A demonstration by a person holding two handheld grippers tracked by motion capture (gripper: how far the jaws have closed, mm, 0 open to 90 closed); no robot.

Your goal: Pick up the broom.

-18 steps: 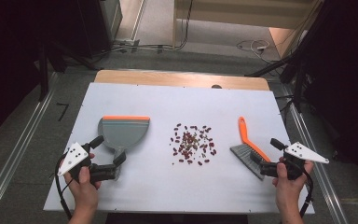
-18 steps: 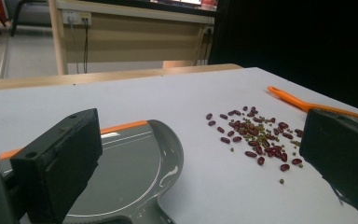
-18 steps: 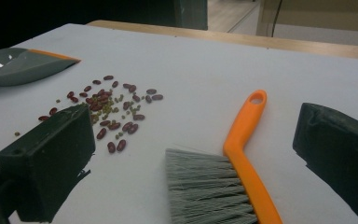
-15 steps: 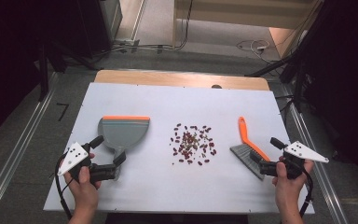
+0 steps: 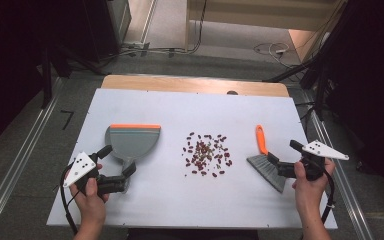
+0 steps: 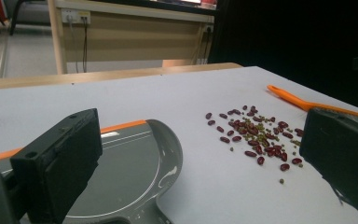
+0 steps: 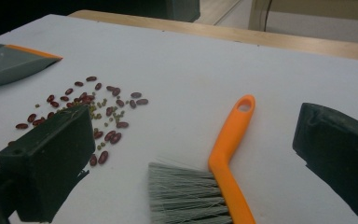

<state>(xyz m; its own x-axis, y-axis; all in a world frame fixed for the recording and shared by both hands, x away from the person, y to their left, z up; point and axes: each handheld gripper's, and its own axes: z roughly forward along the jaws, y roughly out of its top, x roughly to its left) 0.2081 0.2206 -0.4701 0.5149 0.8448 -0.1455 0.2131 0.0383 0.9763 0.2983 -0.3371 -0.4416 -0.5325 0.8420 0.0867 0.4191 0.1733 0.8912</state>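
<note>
Lying between the right gripper's (image 7: 200, 168) spread jaws: the brush (image 7: 214, 182).

A grey dustpan (image 5: 131, 141) with an orange edge lies flat on the left. A small brush (image 5: 266, 162) with an orange handle lies on the right. Red and green beans (image 5: 207, 154) sit between them.

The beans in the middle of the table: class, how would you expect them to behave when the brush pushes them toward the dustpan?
The beans lie loose as a scatter of small rounded pieces, so they would probably roll and spread rather than move together. The table looks smooth, so they may slide easily. The brush has soft bristles, so the tiny greenish ones could slip through.
</note>
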